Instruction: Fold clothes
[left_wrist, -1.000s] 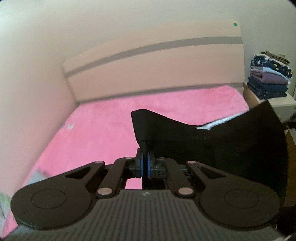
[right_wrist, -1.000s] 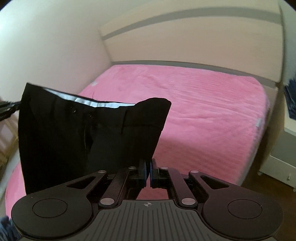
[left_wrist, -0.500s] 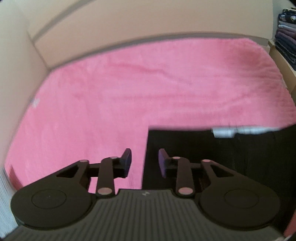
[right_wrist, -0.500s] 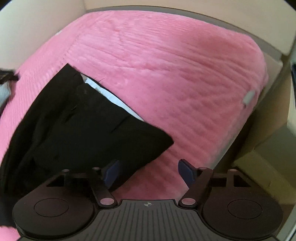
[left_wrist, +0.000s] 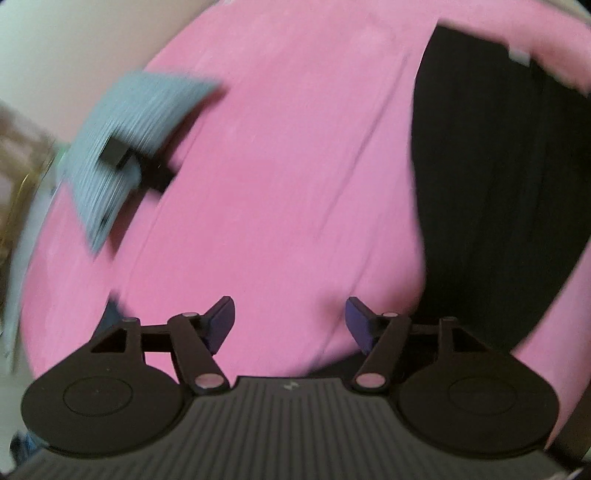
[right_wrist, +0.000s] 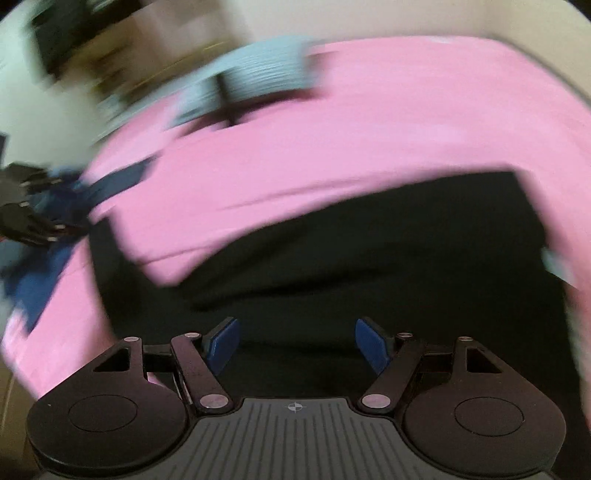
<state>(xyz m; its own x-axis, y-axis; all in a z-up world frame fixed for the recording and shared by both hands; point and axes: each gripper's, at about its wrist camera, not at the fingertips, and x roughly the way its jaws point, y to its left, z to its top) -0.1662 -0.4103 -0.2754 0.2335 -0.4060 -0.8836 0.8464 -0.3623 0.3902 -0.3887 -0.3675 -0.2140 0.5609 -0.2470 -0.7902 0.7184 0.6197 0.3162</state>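
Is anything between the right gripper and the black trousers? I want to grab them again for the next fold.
Nothing visible. The right gripper is open directly over the black trousers lying on the pink blanket.

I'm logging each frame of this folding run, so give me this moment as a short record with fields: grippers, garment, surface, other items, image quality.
left gripper: open, empty, over bare blanket
right gripper: open, empty, over the garment
garment: black trousers lying on the bed, not held
surface: pink blanket
other items: grey-blue cloth at the bed's edge; dark blue cloth, blurred
image quality: heavy motion blur in both views
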